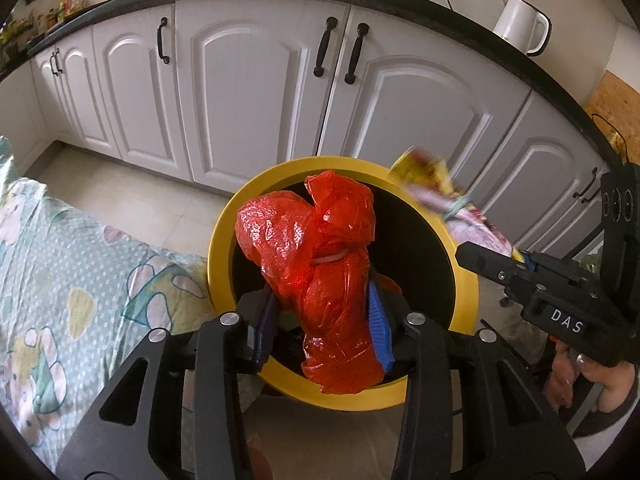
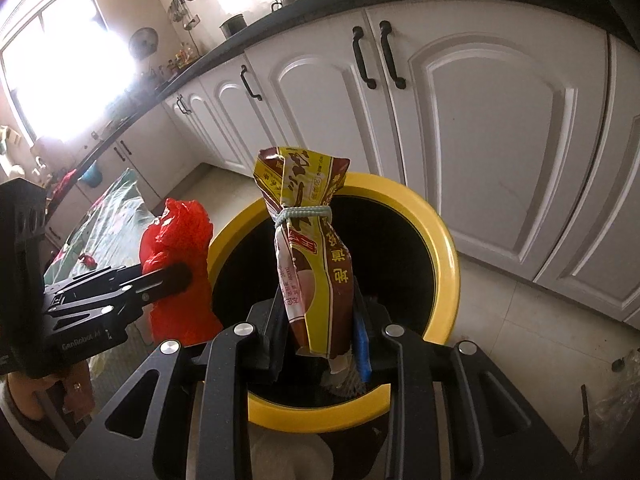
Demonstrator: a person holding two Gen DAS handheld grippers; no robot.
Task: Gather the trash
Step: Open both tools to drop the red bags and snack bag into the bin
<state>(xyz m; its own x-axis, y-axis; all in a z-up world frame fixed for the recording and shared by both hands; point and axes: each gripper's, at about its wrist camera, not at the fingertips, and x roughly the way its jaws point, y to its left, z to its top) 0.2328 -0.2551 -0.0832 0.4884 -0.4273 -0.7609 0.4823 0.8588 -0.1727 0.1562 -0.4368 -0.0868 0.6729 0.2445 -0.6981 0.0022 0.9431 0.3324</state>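
Left wrist view: red bag [image 1: 332, 280] clamped in left gripper [image 1: 324, 320], upright above bin [image 1: 224, 240]; snack packet [image 2: 312, 256] clamped in right gripper [image 2: 320, 332], likewise above bin.

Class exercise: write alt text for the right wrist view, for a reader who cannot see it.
The right claw grips a yellow and brown snack bag, tied with a pale band, above a yellow-rimmed bin. At left, the left claw holds a red plastic bag by the bin, with white kitchen cabinets behind.

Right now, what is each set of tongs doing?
Left tongs: shut on the red plastic bag.
Right tongs: shut on the tied snack packet.
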